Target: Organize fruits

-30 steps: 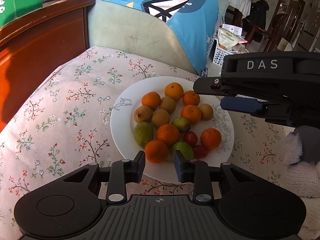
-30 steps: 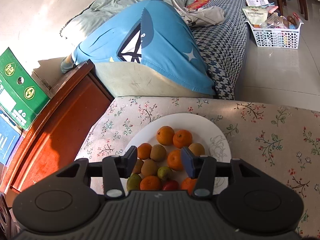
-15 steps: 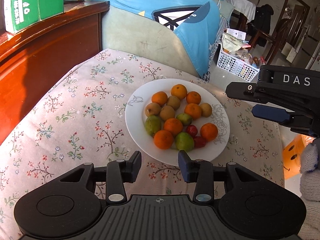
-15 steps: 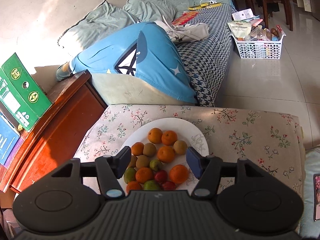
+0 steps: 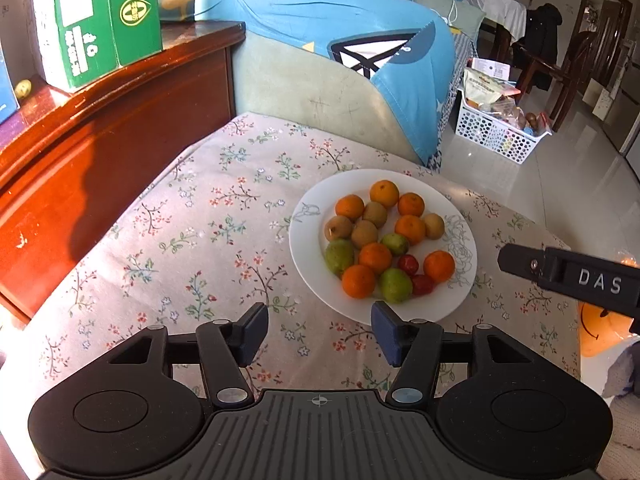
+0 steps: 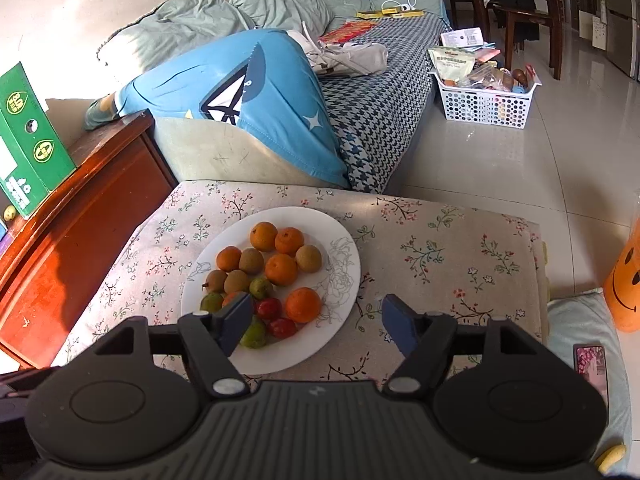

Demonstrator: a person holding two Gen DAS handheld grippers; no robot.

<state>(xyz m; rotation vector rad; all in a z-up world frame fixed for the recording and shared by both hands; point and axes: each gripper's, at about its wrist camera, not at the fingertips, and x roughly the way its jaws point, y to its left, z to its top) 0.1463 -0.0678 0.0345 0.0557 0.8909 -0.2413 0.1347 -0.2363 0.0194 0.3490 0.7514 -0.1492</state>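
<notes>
A white plate (image 5: 308, 240) (image 6: 344, 280) sits on the floral-covered table and carries several oranges (image 5: 375, 257) (image 6: 303, 305), brown fruits (image 5: 364, 233) (image 6: 309, 258), green fruits (image 5: 339, 255) (image 6: 253, 335) and small red fruits (image 5: 408, 264) (image 6: 269, 307). My left gripper (image 5: 319, 334) hangs above the cloth just short of the plate's near rim; its jaws are opening with nothing between them. My right gripper (image 6: 318, 326) hovers over the plate's near side, jaws opening wide and empty. Its body shows at the right edge of the left wrist view.
A red-brown wooden cabinet (image 5: 100, 152) with a green carton (image 5: 100, 16) stands left of the table. Behind is a sofa with a blue cushion (image 6: 240, 96). A white basket (image 6: 484, 100) stands on the tiled floor, and an orange smiley object (image 6: 626, 280) at the right.
Both grippers have drawn back and up from the plate, so it looks smaller and farther. Both pairs of jaws have spread wider. The right gripper has slid toward the right edge of the left view.
</notes>
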